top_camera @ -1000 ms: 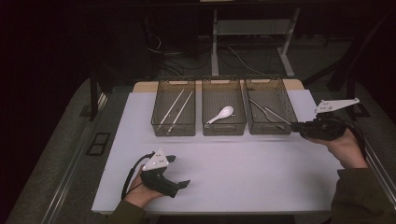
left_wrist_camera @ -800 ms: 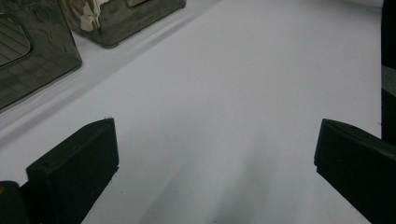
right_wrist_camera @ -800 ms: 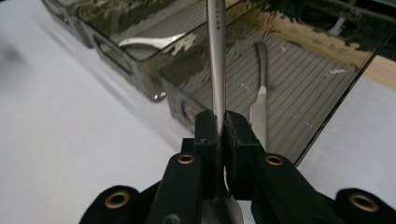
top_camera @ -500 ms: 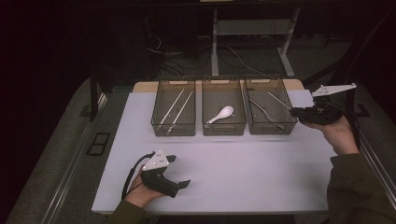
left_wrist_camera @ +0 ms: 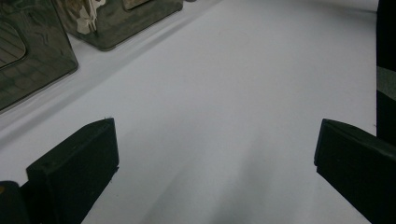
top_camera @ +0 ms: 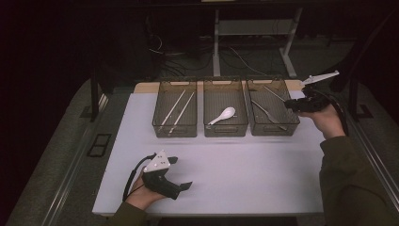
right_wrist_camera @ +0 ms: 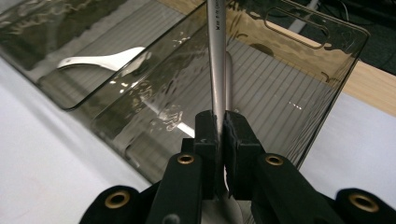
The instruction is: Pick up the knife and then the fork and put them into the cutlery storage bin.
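Note:
Three clear bins stand in a row at the back of the white table (top_camera: 235, 165). My right gripper (top_camera: 295, 104) hovers at the right rim of the right bin (top_camera: 273, 127), shut on the handle of a silver metal utensil (top_camera: 275, 94) that reaches out over that bin. In the right gripper view the jaws (right_wrist_camera: 219, 123) pinch the silver handle (right_wrist_camera: 215, 56), and its far end is cut off by the frame. Another metal utensil (top_camera: 268, 115) lies in the same bin. My left gripper (top_camera: 181, 173) rests on the table's front left, open with nothing between its fingers (left_wrist_camera: 79, 163).
The left bin (top_camera: 175, 129) holds a pair of pale chopsticks (top_camera: 176, 110). The middle bin (top_camera: 226, 128) holds a white spoon (top_camera: 222, 115), also seen as the white spoon (right_wrist_camera: 100, 59). A wooden strip (right_wrist_camera: 369, 88) borders the table behind the bins. Dark floor, cables and desk legs lie beyond.
My right gripper has moved away from the person and leftward with the utensil, from beside the right bin to over its right rim. The left gripper has stayed put.

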Demonstrator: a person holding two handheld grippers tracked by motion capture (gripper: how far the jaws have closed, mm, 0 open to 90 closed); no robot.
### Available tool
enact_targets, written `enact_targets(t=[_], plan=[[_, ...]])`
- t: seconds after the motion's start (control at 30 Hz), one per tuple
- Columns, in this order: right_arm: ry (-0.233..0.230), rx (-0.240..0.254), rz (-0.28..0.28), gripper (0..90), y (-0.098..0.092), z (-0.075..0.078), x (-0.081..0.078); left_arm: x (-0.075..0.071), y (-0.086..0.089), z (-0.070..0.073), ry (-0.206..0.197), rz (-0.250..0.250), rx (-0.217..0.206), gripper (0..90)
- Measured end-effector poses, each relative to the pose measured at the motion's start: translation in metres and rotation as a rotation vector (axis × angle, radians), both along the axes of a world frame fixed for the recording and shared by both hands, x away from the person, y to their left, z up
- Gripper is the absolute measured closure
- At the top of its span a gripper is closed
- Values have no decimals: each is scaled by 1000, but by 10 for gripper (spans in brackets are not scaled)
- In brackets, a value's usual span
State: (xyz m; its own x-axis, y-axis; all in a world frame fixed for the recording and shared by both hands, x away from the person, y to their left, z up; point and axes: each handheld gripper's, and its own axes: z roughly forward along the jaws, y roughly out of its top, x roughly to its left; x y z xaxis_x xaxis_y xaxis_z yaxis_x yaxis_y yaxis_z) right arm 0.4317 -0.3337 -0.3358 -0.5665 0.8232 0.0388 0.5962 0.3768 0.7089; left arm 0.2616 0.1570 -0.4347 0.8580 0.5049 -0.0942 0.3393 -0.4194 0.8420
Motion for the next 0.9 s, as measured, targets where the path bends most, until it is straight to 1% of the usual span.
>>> enact_targets(t=[0.13,0.27,0.3,0.53,0.63,0.8,0.9], plan=[[18,-7,-9,843,6,-1,12,0,0,0,-2,1,-8,0],[35,-15,-16,843,13,-7,23,0,0,0,-2,1,-13,0],[41,-13,-18,843,15,-9,26,0,0,0,-2,1,-13,0],[93,-49,-31,843,26,-31,41,-1,0,1,-1,-4,-10,0],[116,-78,-35,842,31,-39,46,-1,0,1,-1,-1,-18,0],[149,-112,-31,842,36,-50,53,-1,0,1,0,-6,-12,0],[165,-126,-36,842,39,-55,55,-1,0,0,0,-5,-17,0]])
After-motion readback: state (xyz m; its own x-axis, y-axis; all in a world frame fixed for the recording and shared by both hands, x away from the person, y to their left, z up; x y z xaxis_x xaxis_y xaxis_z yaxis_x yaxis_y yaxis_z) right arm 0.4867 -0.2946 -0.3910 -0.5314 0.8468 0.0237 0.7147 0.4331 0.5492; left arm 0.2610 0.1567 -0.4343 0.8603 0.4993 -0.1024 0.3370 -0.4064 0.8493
